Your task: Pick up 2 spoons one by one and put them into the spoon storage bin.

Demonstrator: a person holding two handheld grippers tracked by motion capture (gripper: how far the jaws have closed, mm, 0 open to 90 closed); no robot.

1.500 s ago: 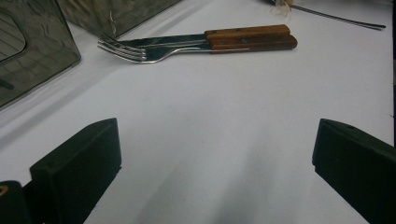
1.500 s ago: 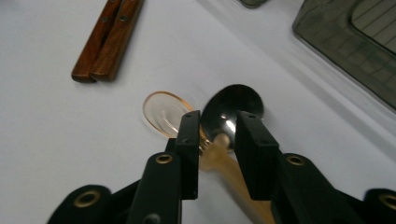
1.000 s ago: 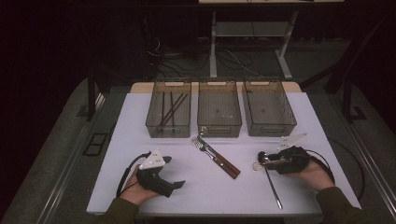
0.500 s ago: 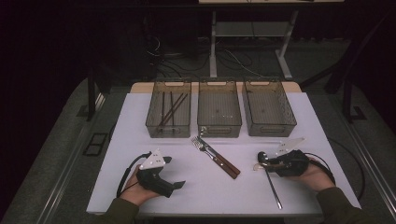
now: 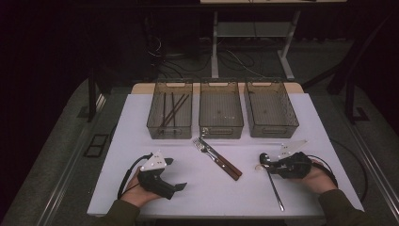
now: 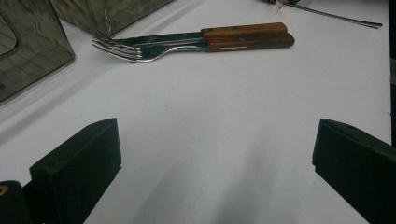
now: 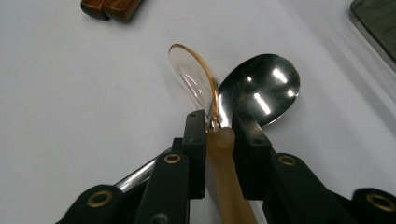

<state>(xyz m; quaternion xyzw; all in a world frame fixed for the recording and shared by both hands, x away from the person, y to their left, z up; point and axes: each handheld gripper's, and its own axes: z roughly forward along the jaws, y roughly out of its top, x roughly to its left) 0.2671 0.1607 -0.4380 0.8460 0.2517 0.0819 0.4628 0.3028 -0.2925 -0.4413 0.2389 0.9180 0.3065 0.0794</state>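
A clear amber plastic spoon [image 7: 194, 79] lies at the table's front right, its bowl leaning on the bowl of a metal spoon [image 7: 261, 88]. My right gripper [image 7: 218, 119] has just been closing and its pads now press on the plastic spoon's neck. From above, the right gripper [image 5: 270, 163] sits over the metal spoon [image 5: 275, 188], whose handle points to the front edge. My left gripper [image 5: 176, 186] rests at the front left, open and holding nothing [image 6: 215, 154]. A fork [image 6: 135, 49] and a wooden-handled knife [image 6: 243, 30] lie side by side mid-table.
Three grey bins stand in a row at the back: the left bin [image 5: 155, 123] holds dark chopsticks, the middle bin [image 5: 220, 128] and right bin [image 5: 270, 129] look almost bare. The white table [image 5: 211, 197] ends close in front of both hands.
The right gripper's jaws have drawn in around the spoon by the metal spoon's bowl. Both hands stay where they were; the fork and knife have not moved.
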